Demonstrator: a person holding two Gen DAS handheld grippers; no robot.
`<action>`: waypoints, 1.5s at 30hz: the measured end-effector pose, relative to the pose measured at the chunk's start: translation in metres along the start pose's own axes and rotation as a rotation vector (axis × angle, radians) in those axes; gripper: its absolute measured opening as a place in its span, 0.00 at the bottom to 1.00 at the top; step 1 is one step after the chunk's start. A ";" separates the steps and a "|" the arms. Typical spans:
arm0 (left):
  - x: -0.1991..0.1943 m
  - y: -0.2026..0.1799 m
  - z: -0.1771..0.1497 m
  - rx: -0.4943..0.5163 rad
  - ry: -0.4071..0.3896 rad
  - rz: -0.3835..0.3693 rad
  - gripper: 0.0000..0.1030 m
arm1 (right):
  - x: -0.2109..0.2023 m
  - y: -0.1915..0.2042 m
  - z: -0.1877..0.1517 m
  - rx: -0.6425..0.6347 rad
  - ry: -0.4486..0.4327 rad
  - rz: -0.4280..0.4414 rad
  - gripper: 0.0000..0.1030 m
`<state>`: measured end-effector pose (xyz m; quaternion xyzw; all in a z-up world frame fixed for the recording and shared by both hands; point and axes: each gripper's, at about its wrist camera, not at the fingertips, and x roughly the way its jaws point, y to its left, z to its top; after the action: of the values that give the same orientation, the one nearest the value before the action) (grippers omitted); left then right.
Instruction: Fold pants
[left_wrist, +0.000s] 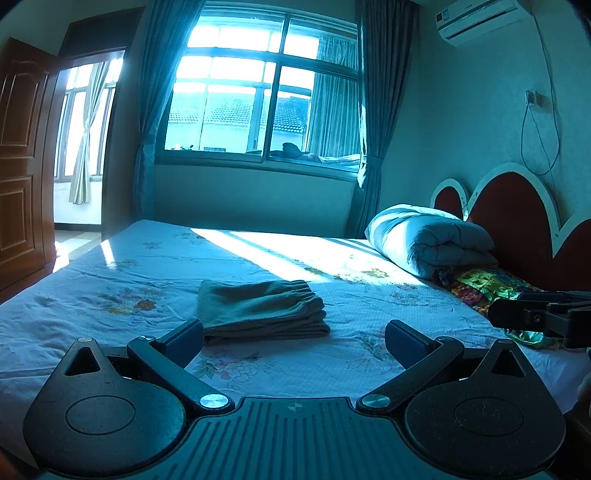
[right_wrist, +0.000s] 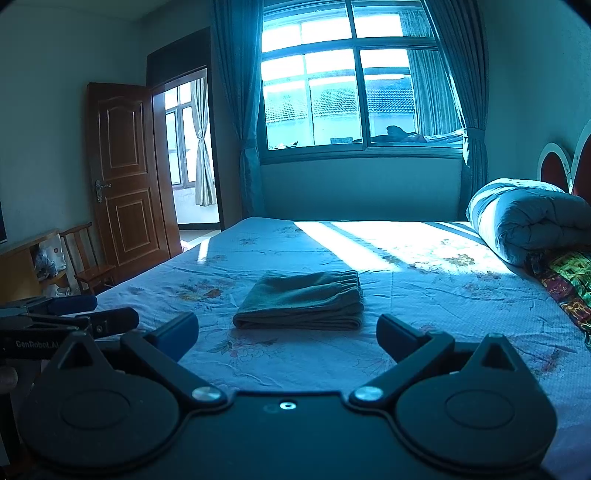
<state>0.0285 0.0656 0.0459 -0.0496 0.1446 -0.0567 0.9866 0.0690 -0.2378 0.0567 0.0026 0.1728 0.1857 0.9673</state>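
pants (left_wrist: 262, 308) folded, ahead of both grippers | left gripper (left_wrist: 293, 341) spread, empty | right gripper (right_wrist: 286, 334) spread, empty | risk: a fingertip snagging the stack undoes the fold

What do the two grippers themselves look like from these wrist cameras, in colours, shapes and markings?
Both are matte black. The left gripper has two round discs with triangular cut-outs, silver pivot bolts, a ribbed centre plate and blue textured pads. The right gripper matches but has a smooth centre plate with a small silver screw. White "CenRobot.AI" lettering marks the left gripper's side in the right wrist view. No cables or sleeves show.
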 end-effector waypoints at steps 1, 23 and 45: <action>0.000 0.000 0.000 0.000 -0.001 0.000 1.00 | 0.000 0.000 0.000 0.000 -0.001 0.000 0.94; -0.001 -0.004 0.000 0.006 -0.003 -0.004 1.00 | 0.000 0.001 0.000 -0.001 0.000 0.001 0.94; -0.008 -0.005 0.003 0.030 -0.042 0.009 1.00 | 0.001 -0.006 0.000 -0.007 0.007 0.002 0.94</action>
<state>0.0210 0.0619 0.0520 -0.0354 0.1230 -0.0534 0.9903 0.0722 -0.2432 0.0559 -0.0012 0.1756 0.1872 0.9665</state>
